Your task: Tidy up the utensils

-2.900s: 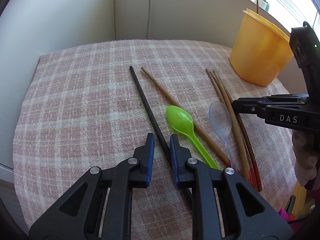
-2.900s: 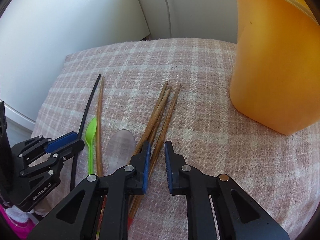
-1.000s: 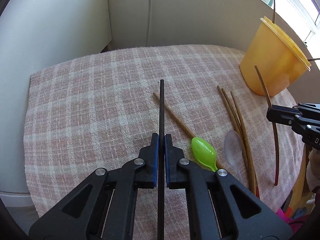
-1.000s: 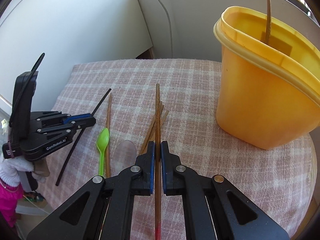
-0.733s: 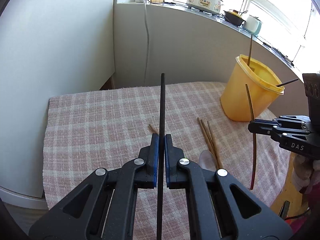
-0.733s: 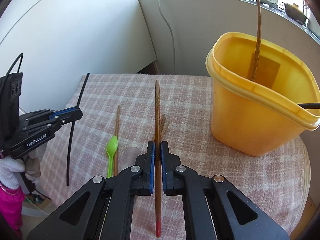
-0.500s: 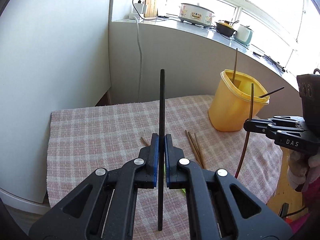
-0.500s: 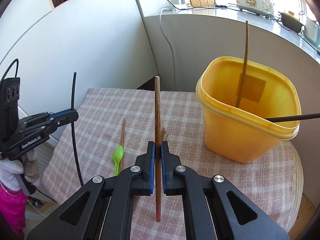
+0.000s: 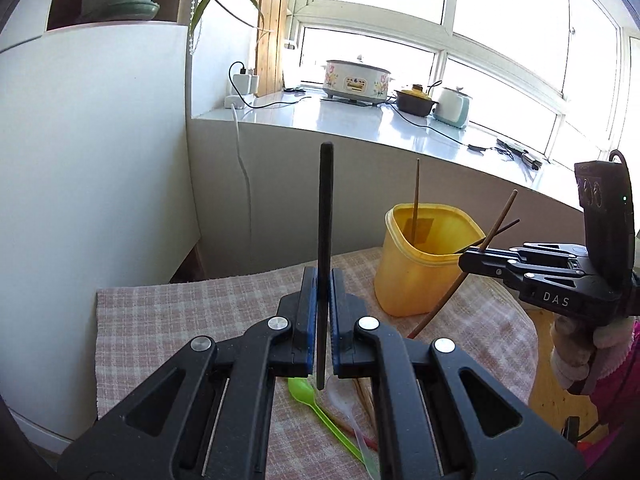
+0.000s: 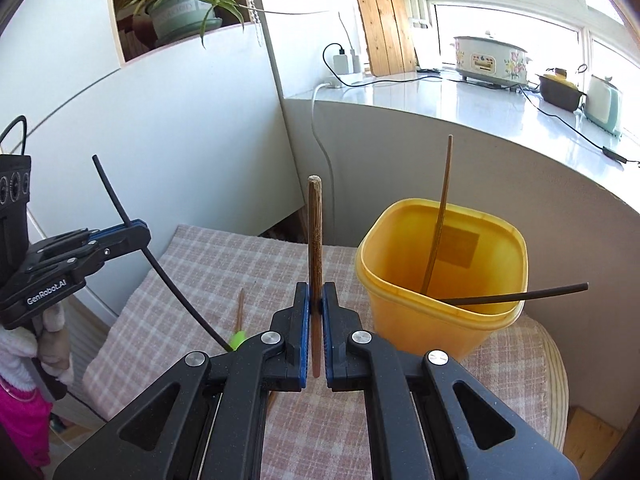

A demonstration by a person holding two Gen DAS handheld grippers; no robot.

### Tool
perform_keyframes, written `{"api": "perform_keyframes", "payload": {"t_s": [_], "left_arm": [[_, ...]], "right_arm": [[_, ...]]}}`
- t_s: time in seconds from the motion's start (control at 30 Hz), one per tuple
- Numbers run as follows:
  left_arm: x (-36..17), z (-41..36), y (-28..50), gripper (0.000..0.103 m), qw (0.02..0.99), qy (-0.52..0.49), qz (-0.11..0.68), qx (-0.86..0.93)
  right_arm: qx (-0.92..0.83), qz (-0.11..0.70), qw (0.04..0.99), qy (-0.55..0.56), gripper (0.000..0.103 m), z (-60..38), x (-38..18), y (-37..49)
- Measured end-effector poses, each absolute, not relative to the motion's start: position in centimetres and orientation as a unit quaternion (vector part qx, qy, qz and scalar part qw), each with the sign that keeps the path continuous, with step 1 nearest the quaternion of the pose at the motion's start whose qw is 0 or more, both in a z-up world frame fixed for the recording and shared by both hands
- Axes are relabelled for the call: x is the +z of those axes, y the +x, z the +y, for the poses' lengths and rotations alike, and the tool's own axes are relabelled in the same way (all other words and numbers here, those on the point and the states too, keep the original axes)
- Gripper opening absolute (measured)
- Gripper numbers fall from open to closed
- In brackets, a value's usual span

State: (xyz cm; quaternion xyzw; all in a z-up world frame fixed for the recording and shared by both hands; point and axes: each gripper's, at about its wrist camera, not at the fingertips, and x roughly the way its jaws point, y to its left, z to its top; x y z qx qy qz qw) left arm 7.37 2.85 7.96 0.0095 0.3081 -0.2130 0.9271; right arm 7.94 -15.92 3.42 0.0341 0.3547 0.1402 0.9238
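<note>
A black chopstick (image 9: 324, 264) is being clamped upright by the left gripper (image 9: 323, 320), a brown chopstick (image 10: 315, 276) by the right gripper (image 10: 315, 332), frame centre. The yellow container (image 10: 440, 280), centre right, could be missed: both sticks are being held near their lower ends.

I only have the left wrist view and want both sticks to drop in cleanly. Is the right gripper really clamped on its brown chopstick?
Observer: Yes. In the right wrist view the right gripper is shut on the brown chopstick, with a pad tight on each side.
Operator: What sits in the tub?
Observer: The tub holds a thin brown stick leaning on the far wall and a black stick lying low across its right rim.
Operator: How does my black chopstick hang?
Observer: Seen side-on, the left gripper holds the black chopstick slanted, with the longer part below the jaws.
</note>
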Motion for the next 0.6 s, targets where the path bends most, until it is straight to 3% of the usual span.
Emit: {"api": "perform_keyframes", "payload": {"t_s": [0.6], "left_arm": [[13.2, -2.8, 8.2, 0.003, 0.933, -0.004, 0.231, -0.276]], "right_arm": [[0.125, 0.280, 0.950, 0.059, 0.004, -19.5, 9.1, 6.8]]}}
